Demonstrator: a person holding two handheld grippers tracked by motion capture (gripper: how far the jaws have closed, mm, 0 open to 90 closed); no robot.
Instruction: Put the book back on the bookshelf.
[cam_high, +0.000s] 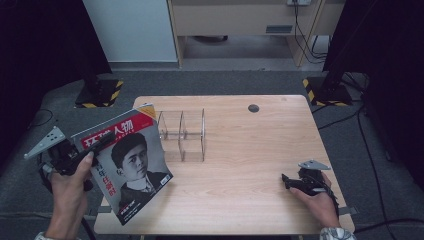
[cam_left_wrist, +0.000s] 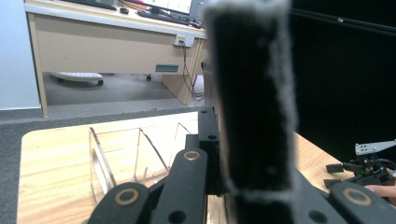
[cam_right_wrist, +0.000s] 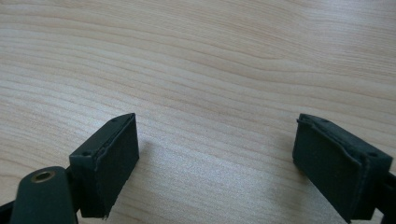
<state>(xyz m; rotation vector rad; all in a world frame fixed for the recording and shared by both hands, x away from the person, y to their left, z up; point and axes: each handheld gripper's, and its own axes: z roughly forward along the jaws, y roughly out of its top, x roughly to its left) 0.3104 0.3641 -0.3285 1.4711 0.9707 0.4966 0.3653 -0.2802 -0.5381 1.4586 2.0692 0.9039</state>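
The magazine (cam_high: 131, 165) is seen in the high view as a glossy issue with a red masthead in white Chinese characters that are too small to be read with certainty, a black-and-white portrait of a person in a dark suit on its cover, and red characters down its left side. It is held tilted just to the left of the clear acrylic rack (cam_high: 182, 135), with its lower corner hanging over the near left edge of the counter (cam_high: 250, 185) and its upper right corner close to the rack's left wall. The jaws of the left gripper (cam_high: 92, 145) are pressed together on the magazine's left edge, near the masthead; in the left gripper view a dark fuzzy-edged pad is seen close up, with the rack (cam_left_wrist: 130, 156) behind it. The right gripper (cam_high: 292, 182) is rested on the counter well to the right of the rack, nearer the front edge. In the right gripper view its jaws are spread wide over bare wood grain (cam_right_wrist: 210, 70), with nothing between them
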